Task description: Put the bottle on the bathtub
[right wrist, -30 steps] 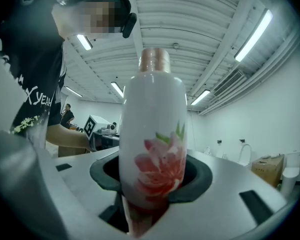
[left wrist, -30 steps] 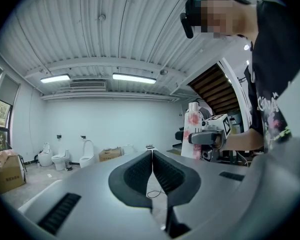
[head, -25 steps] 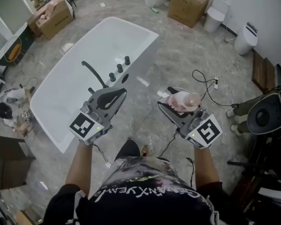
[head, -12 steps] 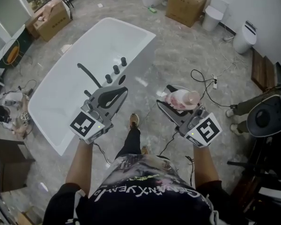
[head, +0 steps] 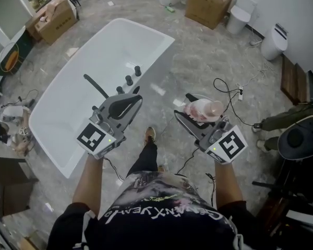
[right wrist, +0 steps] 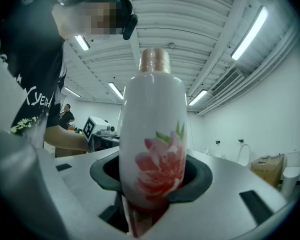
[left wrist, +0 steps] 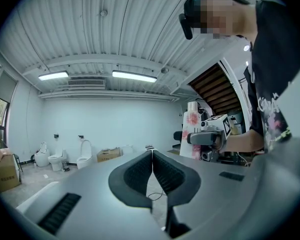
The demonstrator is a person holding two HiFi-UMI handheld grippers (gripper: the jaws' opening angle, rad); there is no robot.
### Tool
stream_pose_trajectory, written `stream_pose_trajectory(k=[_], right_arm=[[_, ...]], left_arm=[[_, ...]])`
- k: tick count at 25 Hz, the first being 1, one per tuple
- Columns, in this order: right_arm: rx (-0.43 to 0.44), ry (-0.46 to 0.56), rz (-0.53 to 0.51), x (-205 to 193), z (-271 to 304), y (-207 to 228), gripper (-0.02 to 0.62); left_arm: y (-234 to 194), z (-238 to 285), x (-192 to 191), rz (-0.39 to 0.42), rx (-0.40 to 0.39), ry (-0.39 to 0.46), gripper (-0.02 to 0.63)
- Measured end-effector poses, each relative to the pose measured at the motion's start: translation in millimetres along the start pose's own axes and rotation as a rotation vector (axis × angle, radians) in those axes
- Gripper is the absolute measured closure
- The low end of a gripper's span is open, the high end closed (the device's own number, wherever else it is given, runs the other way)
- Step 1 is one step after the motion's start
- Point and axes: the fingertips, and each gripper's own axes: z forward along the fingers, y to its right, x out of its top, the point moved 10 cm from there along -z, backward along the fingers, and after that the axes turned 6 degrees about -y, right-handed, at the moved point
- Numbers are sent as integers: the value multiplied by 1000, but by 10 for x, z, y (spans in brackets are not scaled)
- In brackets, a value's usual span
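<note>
The right gripper [head: 194, 113] is clamped on the bottle [head: 204, 110], its dark pads pressing either side of the lower body while the pink cap end stands free above the jaws. This low hold probably leaves the base clear for setting down. The bottle is white with a pink flower print and sits firmly in the pads, with no visible slip. It is carried over the floor [head: 198, 61], to the right of the bathtub [head: 109, 46] and well apart from it, so placement is not yet done. The left gripper [head: 131, 104] is empty with its jaws pressed together, held level beside the other; it appears to have no part in the carry. The bathtub is white and freestanding and lies diagonally ahead on the left. A dark faucet [head: 95, 85] and three knobs [head: 129, 79] are on its near rim, which looks broad and flat enough to take the bottle; smooth enamel could let it slide. The floor is grey marbled tile. A cable [head: 229, 90] trails across it near the person's shoe [head: 150, 134], which I judge a trip hazard. Cardboard boxes [head: 207, 4] and toilets [head: 275, 40] line the far side of the room.
</note>
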Motion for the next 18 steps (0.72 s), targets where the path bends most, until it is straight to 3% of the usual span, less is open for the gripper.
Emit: stream_pose_trajectory(k=[18], right_arm=[[3,-21,28,28,1373,1180,382]], left_arm=[[-1779,669,-129,-56,-23,11,586]])
